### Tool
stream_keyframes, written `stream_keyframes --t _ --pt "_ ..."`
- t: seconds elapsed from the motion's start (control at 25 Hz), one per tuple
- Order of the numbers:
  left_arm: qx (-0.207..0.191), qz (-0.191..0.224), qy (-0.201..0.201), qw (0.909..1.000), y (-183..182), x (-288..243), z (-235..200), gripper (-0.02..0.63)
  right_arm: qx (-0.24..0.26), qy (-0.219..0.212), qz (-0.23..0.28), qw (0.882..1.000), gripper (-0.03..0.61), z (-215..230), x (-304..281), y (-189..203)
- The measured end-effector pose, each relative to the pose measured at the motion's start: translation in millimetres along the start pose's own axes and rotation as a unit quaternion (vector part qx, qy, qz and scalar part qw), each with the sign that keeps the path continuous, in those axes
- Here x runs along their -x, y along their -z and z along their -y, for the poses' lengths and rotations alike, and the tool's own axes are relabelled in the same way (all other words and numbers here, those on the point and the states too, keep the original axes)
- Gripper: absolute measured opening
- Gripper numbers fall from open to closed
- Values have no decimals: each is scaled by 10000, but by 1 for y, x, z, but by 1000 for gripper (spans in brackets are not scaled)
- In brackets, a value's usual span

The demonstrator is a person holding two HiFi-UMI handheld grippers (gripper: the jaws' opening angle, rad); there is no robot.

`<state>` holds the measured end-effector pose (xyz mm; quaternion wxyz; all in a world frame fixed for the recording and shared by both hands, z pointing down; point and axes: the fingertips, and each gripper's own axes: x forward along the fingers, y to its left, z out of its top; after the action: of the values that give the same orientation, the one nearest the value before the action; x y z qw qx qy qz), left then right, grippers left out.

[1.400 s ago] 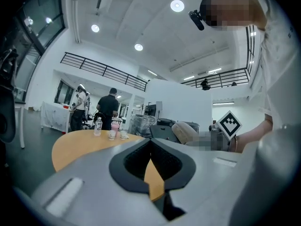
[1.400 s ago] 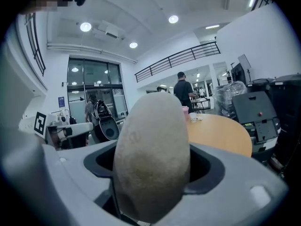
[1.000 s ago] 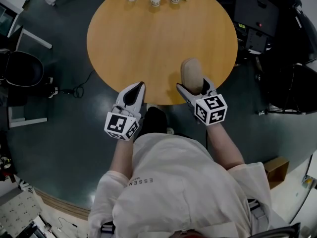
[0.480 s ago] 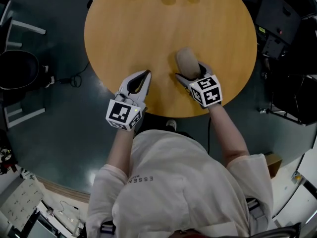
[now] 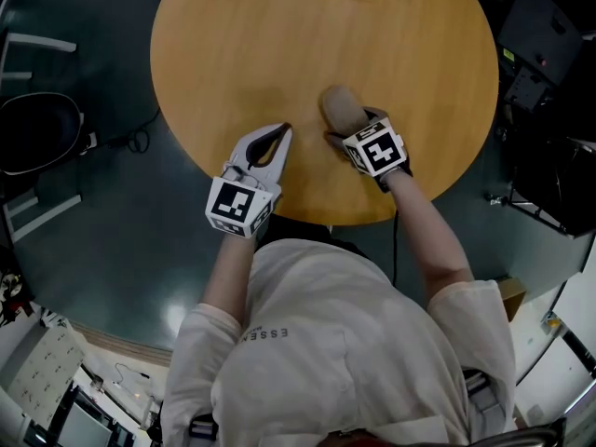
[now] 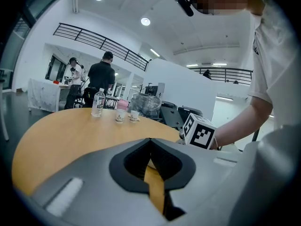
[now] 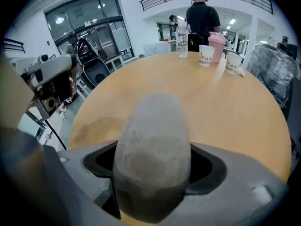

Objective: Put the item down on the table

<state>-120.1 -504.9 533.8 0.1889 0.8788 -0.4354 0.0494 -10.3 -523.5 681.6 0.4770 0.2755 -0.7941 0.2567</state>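
Observation:
The item [image 5: 341,107] is a tan-grey, egg-shaped lump. My right gripper [image 5: 351,127] is shut on it, the jaws standing wide round its lower half. In the right gripper view the item [image 7: 153,145] fills the middle and sticks out past the jaws over the round wooden table [image 5: 307,35]. Whether it touches the tabletop I cannot tell. My left gripper [image 5: 283,131] hovers beside it to the left, over the table's near part, shut and holding nothing. In the left gripper view the jaws [image 6: 150,141] meet at their tips, and the right gripper's marker cube [image 6: 201,132] shows beyond them.
At the table's far edge stand a water bottle [image 7: 182,39], a pink cup [image 7: 217,44] and two paper cups [image 7: 205,54]. A black chair [image 5: 33,133] stands on the floor at the left, dark equipment [image 5: 545,35] at the right. Two people [image 6: 101,81] stand beyond the table.
Both grippers have moved forward from the table's near edge to farther in over the tabletop. The right one still holds the item; the left stays shut.

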Motion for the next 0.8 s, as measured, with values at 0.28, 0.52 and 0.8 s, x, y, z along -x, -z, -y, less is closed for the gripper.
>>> stream_keyframes --t 0.28,0.52,0.8 --pt "66 -30 -28 10000 0 -1 -5 17 213 304 -69 9993 390 -3 -5 3" --pt "131 -149 -40 9998 3 4 -5 17 -63 365 296 9989 446 -3 -7 -2" --pt "15 -45 -32 10000 -9 12 6 17 -546 565 1328 9880 489 1 44 -34"
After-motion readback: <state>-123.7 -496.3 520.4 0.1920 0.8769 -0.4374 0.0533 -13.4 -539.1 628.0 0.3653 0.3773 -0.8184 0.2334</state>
